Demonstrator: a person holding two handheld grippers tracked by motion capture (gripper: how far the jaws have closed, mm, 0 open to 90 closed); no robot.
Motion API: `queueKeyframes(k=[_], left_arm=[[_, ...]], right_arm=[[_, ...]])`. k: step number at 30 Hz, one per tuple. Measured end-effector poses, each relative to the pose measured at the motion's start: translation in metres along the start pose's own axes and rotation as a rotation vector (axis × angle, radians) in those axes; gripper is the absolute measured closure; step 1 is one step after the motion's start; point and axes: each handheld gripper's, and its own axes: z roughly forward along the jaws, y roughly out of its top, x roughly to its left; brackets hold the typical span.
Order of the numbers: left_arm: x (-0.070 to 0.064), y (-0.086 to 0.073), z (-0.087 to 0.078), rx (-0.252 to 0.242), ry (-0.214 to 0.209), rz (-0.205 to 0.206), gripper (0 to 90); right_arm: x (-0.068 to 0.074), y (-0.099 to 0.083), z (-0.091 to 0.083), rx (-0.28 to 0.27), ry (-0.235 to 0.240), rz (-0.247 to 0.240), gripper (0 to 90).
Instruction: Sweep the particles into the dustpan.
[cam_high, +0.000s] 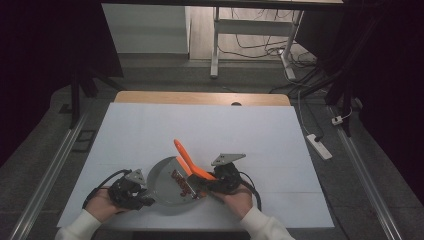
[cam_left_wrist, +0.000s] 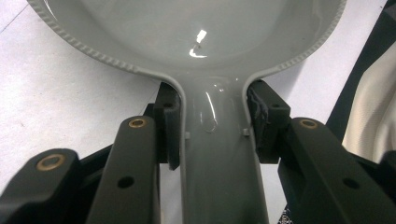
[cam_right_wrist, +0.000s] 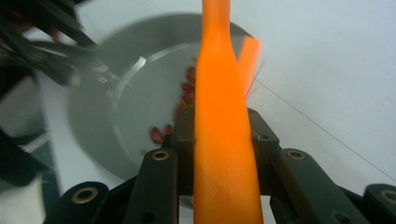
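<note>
Gripping the grey handle of a shallow grey pan, the left hand-held gripper sits near the front edge of the desk, its black jaws drawn in tight against both sides of the handle. The left gripper view looks along that handle toward the bowl of the pan, whose beaded rim curves away to either side, and the pads press flat on the handle just below the point where it widens into the bowl. The right hand-held gripper sits just beside the pan on its right and is clamped on an orange spatula; the jaws are closed only as far as the width of the orange handle that runs up between them. In the high view the spatula slants away from the person, crossing over the right rim of the pan. Small dark red pieces lie scattered inside the pan, close to the spatula. The pan rests on the white sheet covering the desk, between the two hands, with white sleeves showing at the bottom of the high view.
</note>
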Motion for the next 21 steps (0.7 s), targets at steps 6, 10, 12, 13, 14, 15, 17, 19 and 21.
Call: queueKeyframes(k=[6, 10, 12, 13, 14, 15, 17, 19, 21], left_arm=[[0.000, -0.001, 0.002, -0.004, -0.004, -0.007, 61.6], [0.001, -0.001, 0.002, -0.003, -0.003, -0.008, 61.6], [0.001, -0.001, 0.003, -0.003, -0.002, -0.007, 61.6], [0.001, -0.001, 0.003, -0.003, -0.002, -0.008, 61.7], [0.001, -0.001, 0.003, -0.002, -0.001, -0.007, 61.6], [0.001, -0.001, 0.003, -0.002, -0.003, -0.007, 61.6], [0.001, -0.001, 0.003, 0.000, -0.002, -0.007, 61.6], [0.001, -0.001, 0.004, 0.001, -0.005, -0.005, 61.7], [0.000, 0.000, 0.005, 0.001, -0.003, -0.007, 61.6]], right_arm=[[-0.013, 0.002, -0.013, -0.038, -0.073, 0.000, 70.0], [-0.027, -0.002, -0.015, -0.007, -0.137, -0.003, 69.9], [-0.031, -0.004, -0.013, 0.020, -0.167, -0.015, 69.9], [-0.032, -0.005, -0.011, 0.030, -0.183, -0.023, 69.9], [-0.033, -0.006, -0.010, 0.024, -0.196, -0.030, 69.9], [-0.034, -0.006, -0.009, 0.023, -0.208, -0.032, 70.0], [-0.038, -0.004, -0.007, 0.014, -0.228, -0.044, 69.9], [-0.041, -0.002, -0.004, 0.004, -0.211, -0.018, 70.0], [-0.037, -0.002, -0.002, -0.001, -0.196, -0.005, 70.0]])
